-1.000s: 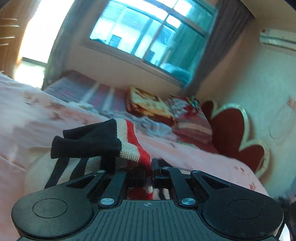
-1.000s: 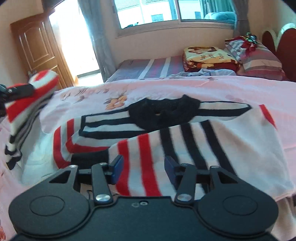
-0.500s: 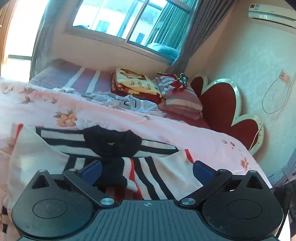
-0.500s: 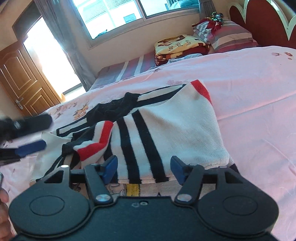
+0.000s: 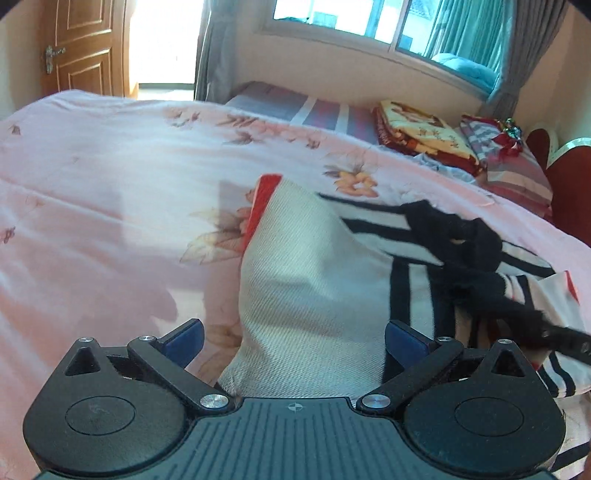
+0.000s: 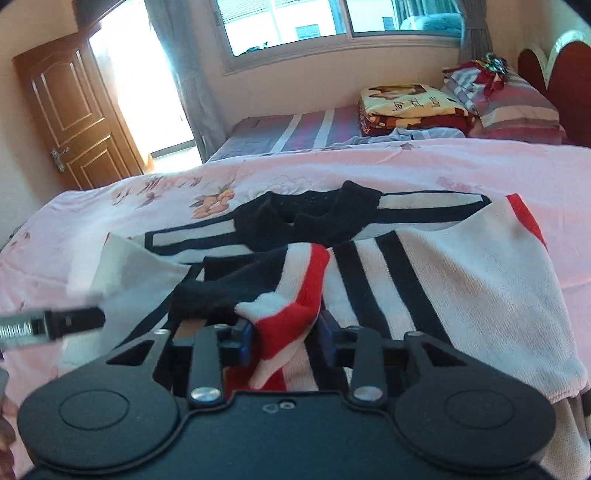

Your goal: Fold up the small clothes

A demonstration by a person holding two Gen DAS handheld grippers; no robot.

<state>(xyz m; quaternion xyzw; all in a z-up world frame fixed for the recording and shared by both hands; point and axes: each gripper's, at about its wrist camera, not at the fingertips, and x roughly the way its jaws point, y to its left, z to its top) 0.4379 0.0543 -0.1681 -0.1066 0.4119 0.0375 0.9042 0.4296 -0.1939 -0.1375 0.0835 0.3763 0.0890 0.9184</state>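
Right wrist view: my right gripper [image 6: 284, 334] closing on the sweater's [image 6: 424, 273] red cuff [image 6: 291, 314]; my left gripper [image 5: 293, 338] gapes wide, empty, on the bed [image 5: 110, 192].

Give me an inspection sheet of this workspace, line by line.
Surface: pink floral bedspread, rumpled.
Job's things: striped sweater lying partly folded, black collar at the far side, red-and-white sleeve bunched near its front edge.
Clutter: folded blanket and pillows at the far end.
Grippers: left gripper open over the sweater's white side; right gripper closing, sleeve fabric between its jaws.
Cables: nothing seen.
Surroundings: window, wooden door, red headboard.
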